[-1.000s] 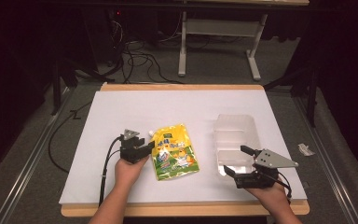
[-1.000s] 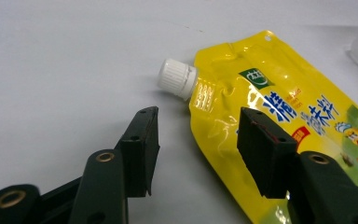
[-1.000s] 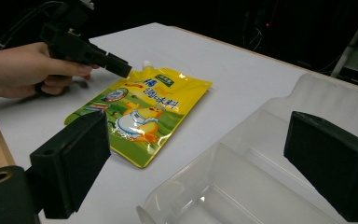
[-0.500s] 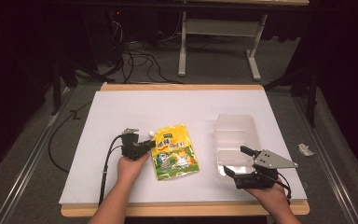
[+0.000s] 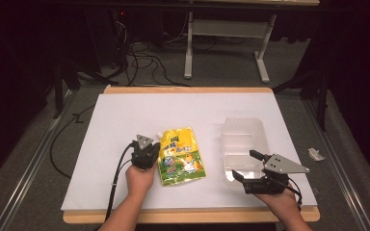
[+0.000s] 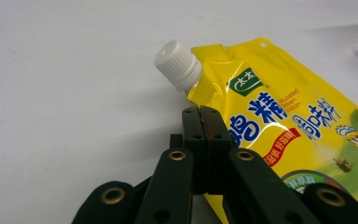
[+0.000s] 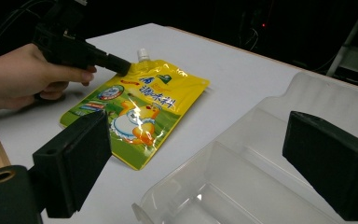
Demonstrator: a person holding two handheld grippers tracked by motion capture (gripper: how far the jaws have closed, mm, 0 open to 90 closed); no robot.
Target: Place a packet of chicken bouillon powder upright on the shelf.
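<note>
A white sheet covers the table [image 5: 125, 125], with dark floor and trailing cables beyond it. On the sheet lies a yellow spouted pouch [image 5: 180, 156], flat, its white cap [image 6: 177, 64] pointing away from the person. The left gripper [image 5: 150, 153] has just been closing; its jaws now stand pressed together on the pouch's edge just below the cap, with the film pinched thinly between them, as the left gripper view shows. Most of the pouch lies off to one side of the pinching tips, and the cap sits just ahead of them.

The right gripper [image 5: 250, 166] waits with its jaws spread wide and nothing between them, at the near end of a clear plastic tray [image 5: 243, 139] that stands beside the pouch, apart from it.

To my eye the pouch is about to be lifted toward that tray. A pinch on one corner seam is slim; I would raise it slowly and let the heavy body hang straight under the tips before carrying it across, since a quick swing could pull the film out. The right gripper looks well placed to steady the tray's near wall.
</note>
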